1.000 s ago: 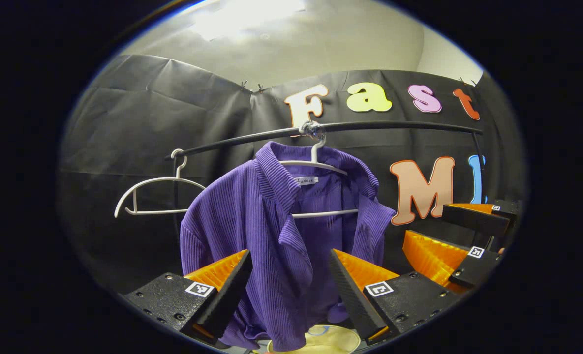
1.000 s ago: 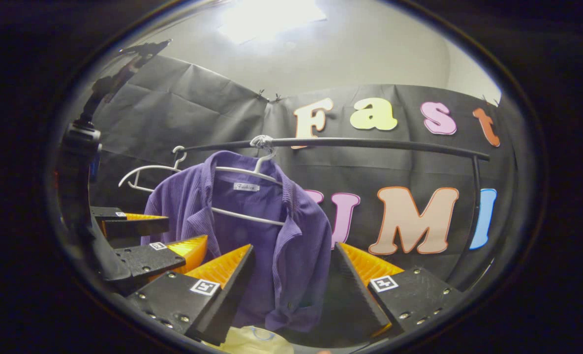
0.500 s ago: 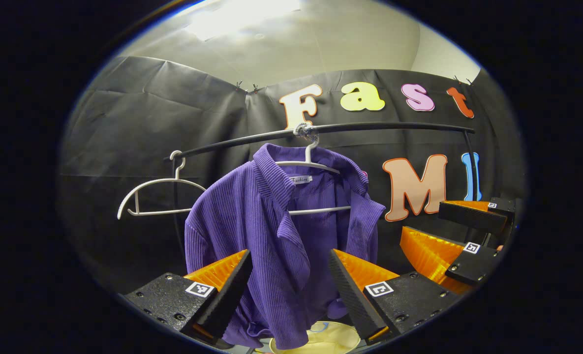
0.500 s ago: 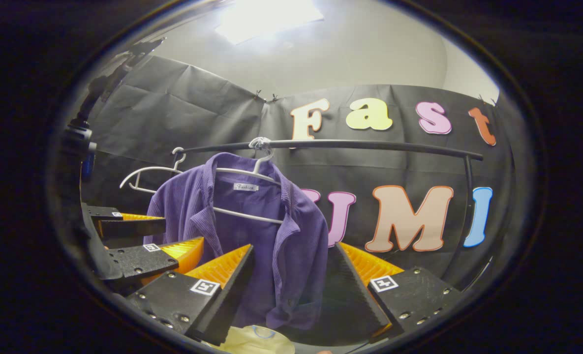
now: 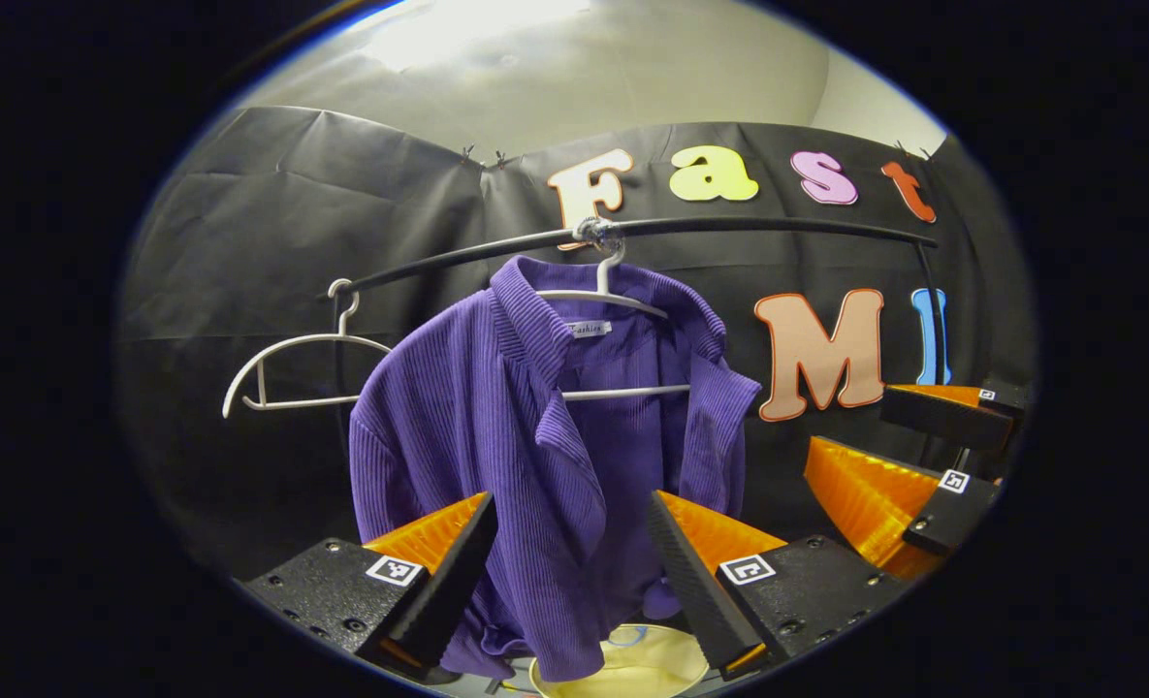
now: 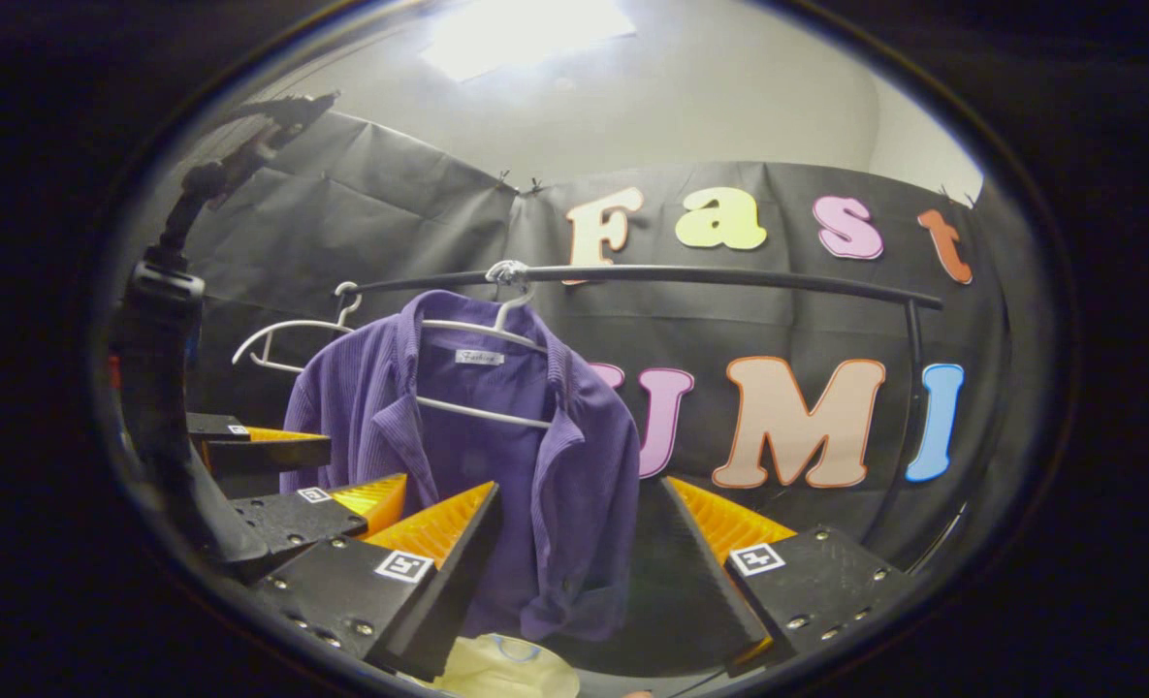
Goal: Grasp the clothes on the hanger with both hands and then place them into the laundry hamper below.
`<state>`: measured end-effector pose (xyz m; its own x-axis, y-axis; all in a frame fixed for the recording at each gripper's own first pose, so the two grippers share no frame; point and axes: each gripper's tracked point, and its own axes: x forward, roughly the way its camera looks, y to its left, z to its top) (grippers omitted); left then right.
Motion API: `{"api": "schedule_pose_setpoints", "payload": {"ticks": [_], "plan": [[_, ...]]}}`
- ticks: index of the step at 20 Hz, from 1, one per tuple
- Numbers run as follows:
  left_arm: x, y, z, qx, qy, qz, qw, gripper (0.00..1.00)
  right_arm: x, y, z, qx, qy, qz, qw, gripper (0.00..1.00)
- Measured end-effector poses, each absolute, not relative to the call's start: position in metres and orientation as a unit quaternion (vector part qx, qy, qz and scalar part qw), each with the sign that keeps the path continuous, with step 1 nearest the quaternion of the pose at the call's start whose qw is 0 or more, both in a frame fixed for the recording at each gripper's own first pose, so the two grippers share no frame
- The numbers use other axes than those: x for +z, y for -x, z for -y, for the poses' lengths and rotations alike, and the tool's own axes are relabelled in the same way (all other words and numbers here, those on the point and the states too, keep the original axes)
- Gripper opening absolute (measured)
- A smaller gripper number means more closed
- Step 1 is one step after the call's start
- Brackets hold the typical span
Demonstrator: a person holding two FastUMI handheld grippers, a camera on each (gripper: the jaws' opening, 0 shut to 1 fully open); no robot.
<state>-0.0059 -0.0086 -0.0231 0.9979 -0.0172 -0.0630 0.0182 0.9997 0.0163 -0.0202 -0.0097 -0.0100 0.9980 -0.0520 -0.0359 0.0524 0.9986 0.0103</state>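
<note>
Still purple shirt [image 5: 526, 456] on hanger [image 5: 601, 291], long axis vertical.

Look at the black rail [image 5: 729, 225] that runs across in front of you. You have two white hangers hooked on it. One hanger [image 5: 605, 301] near the middle holds the purple shirt [image 5: 526, 456], which hangs open and loose. The other hanger [image 5: 293, 373] sits at the rail's left end and is bare. Under the shirt you can see the pale yellow hamper [image 5: 632, 669].
</note>
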Motion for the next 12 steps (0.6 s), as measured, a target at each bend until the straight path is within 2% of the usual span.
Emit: {"api": "schedule_pose_setpoints", "payload": {"ticks": [2, 3, 4, 5, 8, 10, 12], "plan": [[-0.027, -0.005, 0.009, 0.000, -0.003, -0.032, 0.999, 0.93, -0.014, 0.018, 0.015, -0.032, -0.010, -0.022, 0.999, 0.91], [-0.029, -0.012, 0.011, 0.004, 0.002, -0.031, 0.999, 0.93, -0.017, 0.017, 0.019, -0.036, -0.012, -0.025, 0.999, 0.95], [-0.030, -0.019, 0.011, 0.009, 0.006, -0.027, 1.000, 0.95, -0.019, 0.018, 0.025, -0.042, -0.013, -0.028, 0.999, 0.95], [-0.030, -0.026, 0.011, 0.015, 0.006, -0.025, 1.000, 0.93, -0.020, 0.019, 0.031, -0.049, -0.014, -0.030, 0.998, 0.91], [-0.037, -0.045, 0.009, 0.031, 0.000, -0.014, 0.999, 0.95, -0.023, 0.021, 0.048, -0.070, -0.008, -0.037, 0.997, 0.95], [-0.043, -0.055, 0.003, 0.046, -0.007, -0.011, 0.999, 0.93, -0.020, 0.023, 0.061, -0.087, 0.001, -0.037, 0.995, 0.91], [-0.049, -0.066, -0.004, 0.063, -0.024, -0.007, 0.998, 0.93, -0.019, 0.025, 0.069, -0.101, 0.002, -0.035, 0.994, 0.91]]}}
